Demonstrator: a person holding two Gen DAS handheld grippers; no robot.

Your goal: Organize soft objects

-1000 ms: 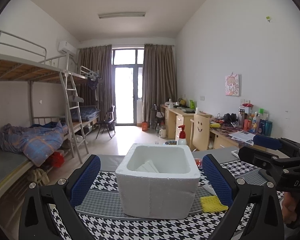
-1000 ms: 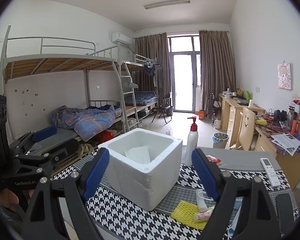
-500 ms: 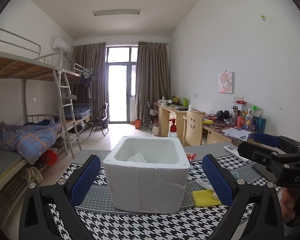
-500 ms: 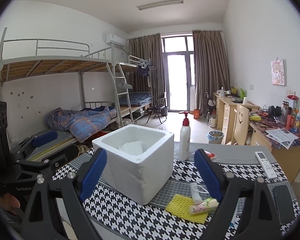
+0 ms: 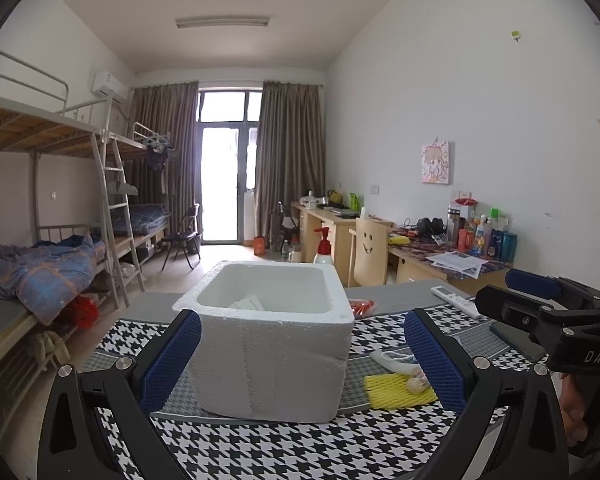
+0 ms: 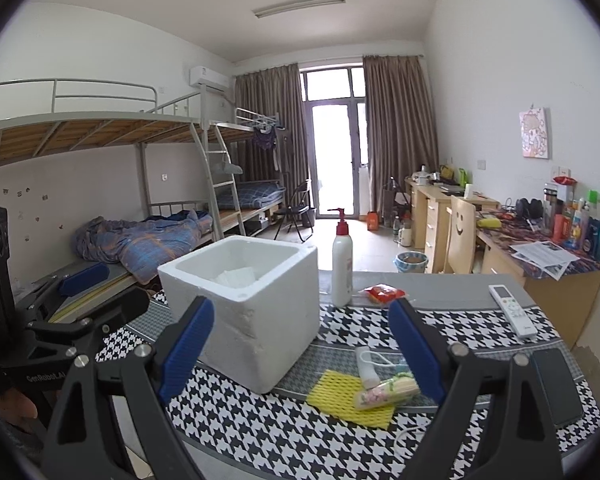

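A white foam box (image 5: 272,344) stands on the houndstooth table; it also shows in the right wrist view (image 6: 244,304), with white folded items inside (image 6: 236,276). To its right lie a yellow foam net (image 6: 350,398), a small wrapped packet (image 6: 386,392) on the net, and a white tube (image 6: 366,366). The net also shows in the left wrist view (image 5: 398,390). My left gripper (image 5: 300,360) is open and empty in front of the box. My right gripper (image 6: 304,344) is open and empty, above the table between box and net.
A pump bottle (image 6: 342,266) stands behind the box, with a red snack packet (image 6: 384,294) beside it. A white remote (image 6: 514,312) and a dark phone (image 6: 556,384) lie at the table's right. Bunk beds stand to the left, desks to the right.
Both views have drifted: the box sits lower and further left in each, and the net and packet show more fully. Both grippers stay open.
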